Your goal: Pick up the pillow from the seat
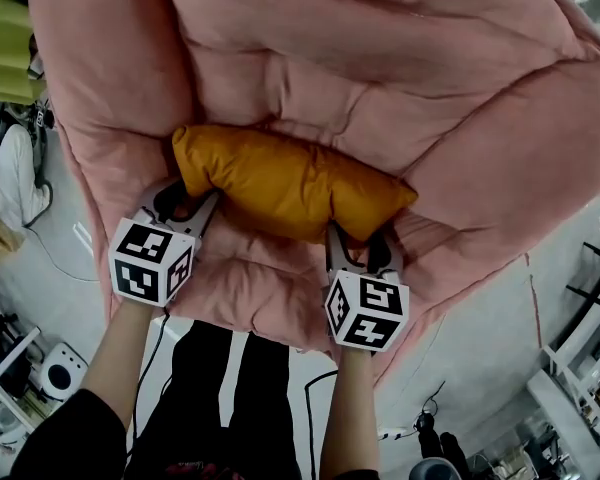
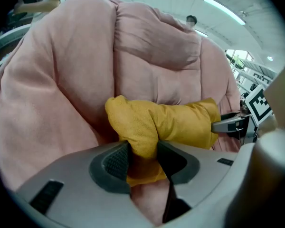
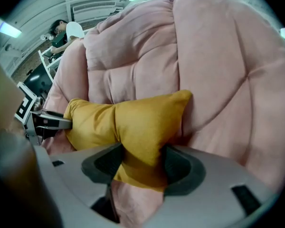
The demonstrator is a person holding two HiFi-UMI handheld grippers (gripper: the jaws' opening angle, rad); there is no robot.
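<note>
A mustard-yellow pillow [image 1: 290,183] lies across the near part of a pink quilted seat [image 1: 400,58], its long side running left to right, just in front of the padded backrest. The left gripper [image 1: 185,208] is clenched on the pillow's left end: in the left gripper view the yellow fabric is bunched into a narrow waist between the two dark pads [image 2: 115,161]. The right gripper [image 1: 358,253] grasps the pillow's right end in the same way, its pads pressing in from both sides so the cloth bulges above and below them. The pillow's underside touches the pink cushion between the two grippers. Both grippers reach in from the near edge of the seat.
</note>
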